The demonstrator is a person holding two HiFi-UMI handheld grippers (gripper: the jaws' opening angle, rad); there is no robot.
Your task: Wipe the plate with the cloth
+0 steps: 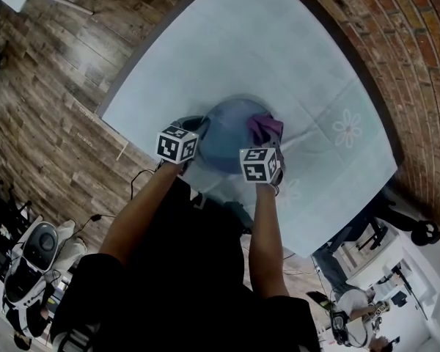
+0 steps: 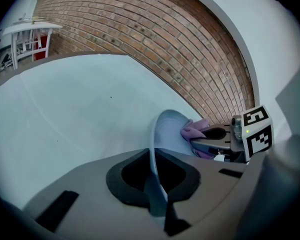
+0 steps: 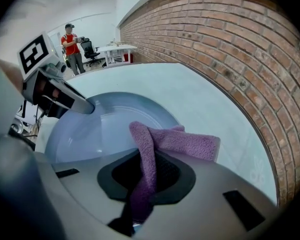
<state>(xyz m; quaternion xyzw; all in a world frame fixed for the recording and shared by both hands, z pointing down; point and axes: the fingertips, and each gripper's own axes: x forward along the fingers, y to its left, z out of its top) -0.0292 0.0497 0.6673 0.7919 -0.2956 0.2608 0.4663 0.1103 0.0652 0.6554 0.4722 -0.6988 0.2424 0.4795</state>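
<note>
A table under a pale blue-white cloth (image 1: 279, 64) stands against a red brick wall (image 1: 396, 50), on dark wood plank flooring (image 1: 51, 116). Over the table's near edge, a round, pale blue plate (image 1: 227, 134) is held with its hollow face turned up towards the head camera and towards the right gripper (image 1: 268, 136). The left gripper (image 1: 199, 136) is clamped on the plate's rim at the left side, and in its own view the plate runs away from the jaws edge-on. Whether the plate touches the table cannot be told.

The right gripper is clenched on a purple terry cloth (image 3: 160, 141). A narrow twisted strip runs up out of the jaws, then a wider fold turns off to the right. The cloth lies against the plate's right rim. The plate's face looks smooth and bare, with a faint inner ring. A pale flower print (image 1: 348, 127) marks the table covering beyond. Far off stand a person in a red top (image 3: 71, 44) and a white desk (image 3: 115, 48).
</note>
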